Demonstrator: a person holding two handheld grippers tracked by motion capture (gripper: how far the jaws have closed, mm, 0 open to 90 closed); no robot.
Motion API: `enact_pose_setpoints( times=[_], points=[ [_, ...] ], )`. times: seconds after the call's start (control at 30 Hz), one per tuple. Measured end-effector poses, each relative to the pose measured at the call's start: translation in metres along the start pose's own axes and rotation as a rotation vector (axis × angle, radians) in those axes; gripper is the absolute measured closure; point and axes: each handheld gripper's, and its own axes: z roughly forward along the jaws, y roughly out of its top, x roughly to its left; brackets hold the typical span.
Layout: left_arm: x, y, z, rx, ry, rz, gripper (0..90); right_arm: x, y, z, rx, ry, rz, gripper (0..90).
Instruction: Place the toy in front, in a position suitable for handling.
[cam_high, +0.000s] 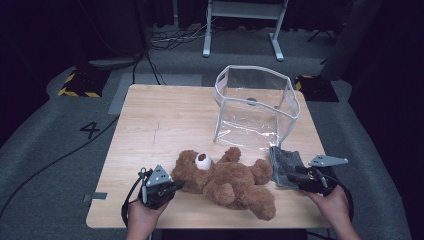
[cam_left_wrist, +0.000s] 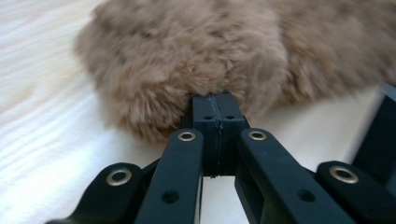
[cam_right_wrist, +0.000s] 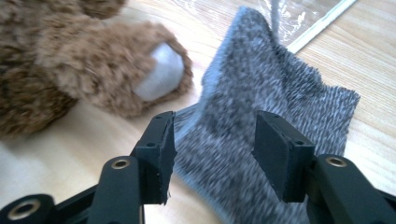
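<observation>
A brown teddy bear (cam_high: 225, 182) lies on its back across the front of the wooden table (cam_high: 160, 120), head toward the left. My left gripper (cam_high: 177, 186) is at the bear's head, and in the left gripper view (cam_left_wrist: 218, 109) its jaws are shut pad against pad, tips touching the fur (cam_left_wrist: 210, 51). A grey knitted cloth (cam_high: 285, 167) lies right of the bear's foot. My right gripper (cam_high: 300, 179) reaches over its near edge. In the right gripper view (cam_right_wrist: 212, 140) the jaws stand open, with the cloth (cam_right_wrist: 271, 88) between them and the bear's white-soled paw (cam_right_wrist: 159, 74) to the left.
A clear plastic bag with white trim (cam_high: 255, 107) stands open-topped at the back right of the table, just behind the cloth. Cables run across the grey floor at the left. A white metal frame (cam_high: 245, 10) stands beyond the table.
</observation>
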Motion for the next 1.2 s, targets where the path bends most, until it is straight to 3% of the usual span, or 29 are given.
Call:
enact_pose_setpoints(
  times=[0.13,0.23,0.27,0.33,0.37,0.43,0.53,0.67,0.77,0.9,1.0,1.1,1.2],
  points=[
    [-0.017,0.001,-0.005,0.042,-0.061,0.093,89.5,-0.008,0.006,0.018,0.026,-0.009,0.011,46.4],
    [-0.021,0.000,-0.006,0.062,-0.109,0.110,86.8,-0.018,0.011,0.033,0.053,-0.022,0.042,42.4],
    [-0.020,-0.001,-0.008,0.059,-0.135,0.094,82.0,-0.020,0.013,0.036,0.064,-0.018,0.054,42.2],
    [-0.017,-0.002,-0.010,0.044,-0.143,0.056,64.0,-0.024,0.015,0.043,0.074,-0.026,0.066,41.1],
    [-0.016,-0.003,-0.012,0.037,-0.142,0.045,55.7,-0.025,0.016,0.047,0.090,-0.031,0.064,40.5],
    [-0.014,-0.004,-0.013,0.028,-0.120,0.032,47.4,-0.025,0.016,0.051,0.111,-0.046,0.053,41.1],
    [-0.010,-0.004,-0.019,0.001,-0.098,0.021,41.3,-0.024,0.015,0.054,0.135,-0.070,0.039,46.6],
    [-0.002,-0.003,-0.027,-0.068,-0.082,-0.029,36.6,-0.018,0.013,0.055,0.177,-0.104,-0.006,67.9],
    [0.004,-0.002,-0.031,-0.105,-0.075,-0.078,35.7,-0.018,0.013,0.051,0.183,-0.086,-0.001,80.0],
    [0.008,0.006,-0.016,-0.052,-0.058,-0.088,34.7,-0.018,0.013,0.036,0.135,-0.031,0.024,81.6],
    [0.012,0.011,-0.002,-0.062,-0.095,-0.131,35.9,-0.014,0.018,0.015,0.077,-0.011,0.011,81.6],
    [0.005,0.015,0.013,-0.031,-0.058,-0.103,50.2,-0.010,0.025,-0.007,0.019,0.018,0.004,81.5],
    [0.000,0.018,0.019,-0.028,-0.058,-0.100,67.2,-0.005,0.034,-0.028,-0.032,0.048,-0.006,81.5]
  ],
)
